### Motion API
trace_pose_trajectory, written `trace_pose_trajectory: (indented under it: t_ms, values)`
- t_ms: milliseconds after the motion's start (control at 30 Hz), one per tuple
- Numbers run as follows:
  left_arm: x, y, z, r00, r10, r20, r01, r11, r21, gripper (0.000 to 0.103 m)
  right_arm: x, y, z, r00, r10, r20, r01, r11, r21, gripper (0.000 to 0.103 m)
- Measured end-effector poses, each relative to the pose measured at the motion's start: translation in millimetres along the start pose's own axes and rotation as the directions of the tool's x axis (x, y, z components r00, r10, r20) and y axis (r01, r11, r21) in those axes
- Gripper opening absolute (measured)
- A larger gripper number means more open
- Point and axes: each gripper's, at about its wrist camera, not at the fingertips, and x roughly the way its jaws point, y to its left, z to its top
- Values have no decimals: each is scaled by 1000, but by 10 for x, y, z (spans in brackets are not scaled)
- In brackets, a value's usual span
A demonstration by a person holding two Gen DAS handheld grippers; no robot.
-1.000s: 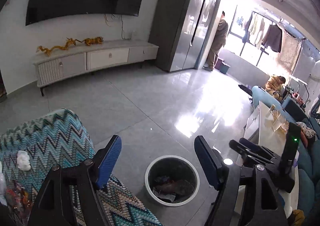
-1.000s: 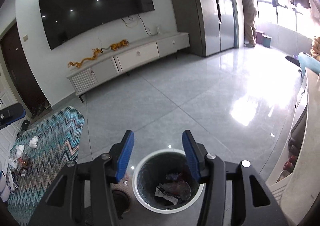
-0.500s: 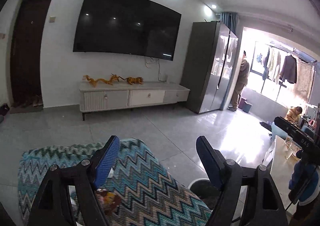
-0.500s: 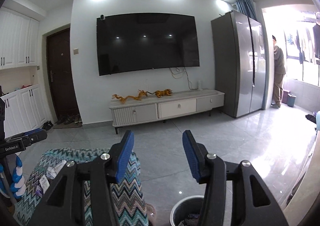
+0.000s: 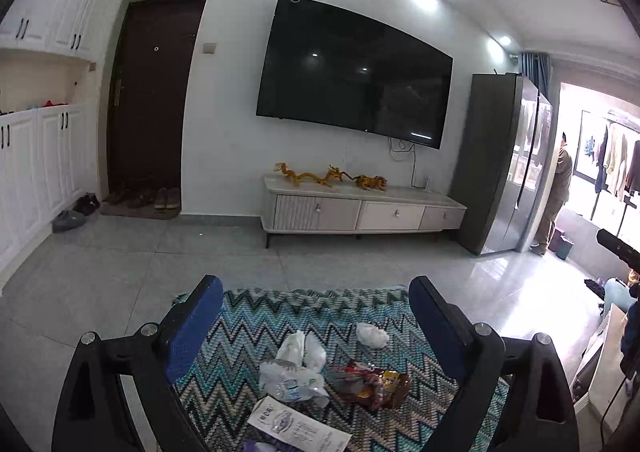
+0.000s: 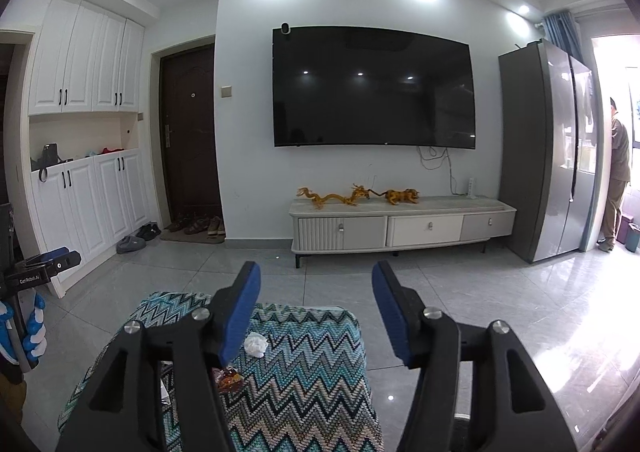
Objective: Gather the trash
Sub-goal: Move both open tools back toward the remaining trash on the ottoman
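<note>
Left wrist view: the left gripper (image 5: 316,326) now looks over the zigzag blanket (image 5: 248,336) where a second ago it looked down at the bin on the floor; the bin is out of this view. Its jaws have just been opening and stand spread wide with nothing between the pads. Below them on the blanket lies the trash: a crumpled white tissue (image 5: 372,334) near the right finger, a second tissue wad (image 5: 302,348), a clear plastic bag (image 5: 290,380), a red and brown snack wrapper (image 5: 370,382) and a printed paper slip (image 5: 298,428) nearest the camera. I judge this hand is lined up to pick the next piece, most likely from the middle pile.

Right wrist view: the right gripper (image 6: 316,312) has also swung from the bin to face the TV wall, with the blanket under it. Its jaws have just been opening a little and are parted, empty. The white tissue (image 6: 256,345) sits just beside its left finger, and a bit of wrapper (image 6: 228,380) peeks from behind it. At the left edge, a gloved hand (image 6: 24,336) holds the other gripper's handle.
</note>
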Motion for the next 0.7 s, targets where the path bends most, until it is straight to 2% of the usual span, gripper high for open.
trace_pose_trajectory:
  t_ms: [167,367,533,700]
  values:
    - [340,165,-390,995,3,-95,-5,1000,-26,96,489,128,-147,997,44,-71,-44,999,0,56]
    - [980,177,-945,964,-21,-263,13,999,-30,96,1173,241,-437,977,95,-191,-92,996,21,57]
    - [1498,120,-1278,920,-19,-391,29,999,20,96,1794,408,-760,941,140,-307,-141,990,19,57]
    - [1798,176,-1430,891,6,-454,13,999,40,96,2411,569,-1101,895,178,-408,-182,983,28,57]
